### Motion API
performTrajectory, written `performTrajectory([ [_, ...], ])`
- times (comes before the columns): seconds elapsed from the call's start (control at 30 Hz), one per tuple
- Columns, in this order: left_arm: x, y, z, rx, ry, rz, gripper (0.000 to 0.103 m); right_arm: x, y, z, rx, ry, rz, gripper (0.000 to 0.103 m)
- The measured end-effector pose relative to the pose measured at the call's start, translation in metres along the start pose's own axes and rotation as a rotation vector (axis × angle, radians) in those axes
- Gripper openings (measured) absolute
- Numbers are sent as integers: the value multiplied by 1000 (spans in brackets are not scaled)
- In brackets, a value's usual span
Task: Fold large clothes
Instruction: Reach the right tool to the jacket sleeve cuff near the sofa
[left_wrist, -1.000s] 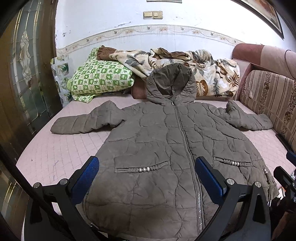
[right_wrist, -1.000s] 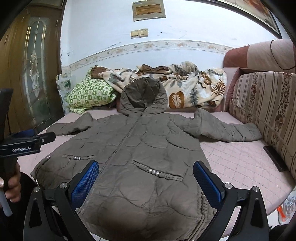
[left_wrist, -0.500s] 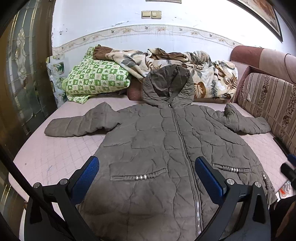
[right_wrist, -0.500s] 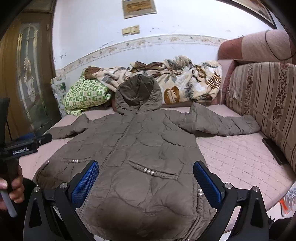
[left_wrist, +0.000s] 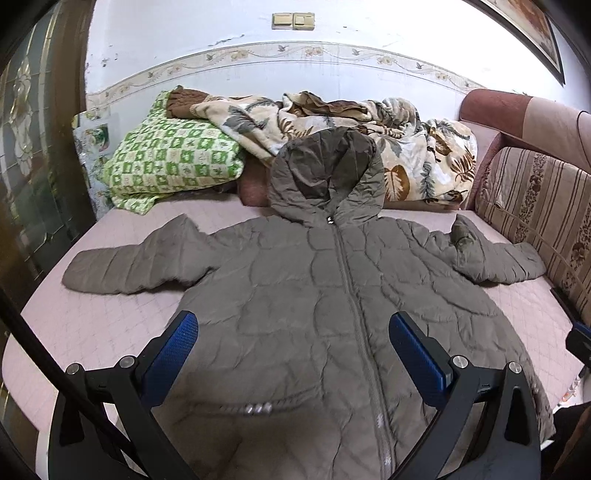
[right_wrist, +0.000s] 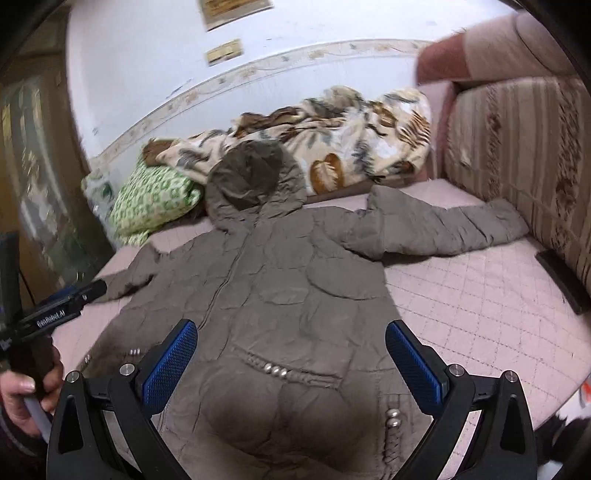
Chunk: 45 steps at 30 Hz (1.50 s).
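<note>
A grey-brown quilted hooded jacket (left_wrist: 317, 295) lies flat, front up and zipped, on a pink quilted bed (left_wrist: 103, 325). Its sleeves spread to the left (left_wrist: 129, 262) and right (left_wrist: 491, 258), and its hood (left_wrist: 325, 177) points to the wall. My left gripper (left_wrist: 293, 332) is open and empty above the jacket's lower middle. My right gripper (right_wrist: 291, 339) is open and empty above the jacket's (right_wrist: 295, 288) lower right part, near a pocket with metal studs (right_wrist: 275, 369). The left gripper's body and the hand holding it show at the left of the right wrist view (right_wrist: 55, 310).
A green checked pillow (left_wrist: 170, 162) and a leaf-print blanket (left_wrist: 369, 136) lie at the head of the bed. A striped sofa back (left_wrist: 535, 210) runs along the right. A dark door (left_wrist: 33, 155) stands at the left. A dark flat object (right_wrist: 561, 277) lies by the sofa.
Both grippers have moved forward and down over the jacket, which now looks closer. The right view has tilted and blurred. Both stay open; the jacket has not moved.
</note>
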<state>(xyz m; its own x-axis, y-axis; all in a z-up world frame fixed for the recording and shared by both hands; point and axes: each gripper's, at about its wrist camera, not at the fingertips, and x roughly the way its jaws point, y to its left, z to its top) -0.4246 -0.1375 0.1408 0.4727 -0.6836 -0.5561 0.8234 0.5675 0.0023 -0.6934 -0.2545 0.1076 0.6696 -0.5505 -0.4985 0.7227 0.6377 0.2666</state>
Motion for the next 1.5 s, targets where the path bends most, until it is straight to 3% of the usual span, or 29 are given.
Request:
performTrajectory([
  [0.2,41,-26,19,53,-2,-29,103,5,-35,23,81,-2,-37,103],
  [0.3,66,-34,17,107,-22,34,103,13,-67,49,140,-14,-52,103],
  [0.37,79,-34,13,138,-3,67,103,18,-100,67,230,-45,-65,103],
  [0.47,92,-28,11,116,72,7,103,21,-170,88,420,-104,-139,103],
  [0.53,95,-25,12,93,84,-16,103,26,-217,95,535,-116,-205,103],
  [0.67,100,-27,10,86,96,-30,103,45,-279,101,673,-119,-257,101],
  [0.77,105,-31,7,91,111,-32,103,67,-310,108,702,-92,-288,88],
  [0.83,108,-32,5,93,124,-38,103,82,-326,108,724,-66,-306,69],
  [1.2,122,-26,2,81,167,-58,103,153,-379,108,734,23,-479,68],
  [1.43,130,-28,-2,94,190,-62,103,191,-402,110,717,60,-507,62],
  [1.47,131,-28,-3,96,192,-61,103,192,-404,112,721,45,-500,60],
  [1.5,133,-29,-3,99,197,-62,103,193,-409,112,725,38,-491,44],
])
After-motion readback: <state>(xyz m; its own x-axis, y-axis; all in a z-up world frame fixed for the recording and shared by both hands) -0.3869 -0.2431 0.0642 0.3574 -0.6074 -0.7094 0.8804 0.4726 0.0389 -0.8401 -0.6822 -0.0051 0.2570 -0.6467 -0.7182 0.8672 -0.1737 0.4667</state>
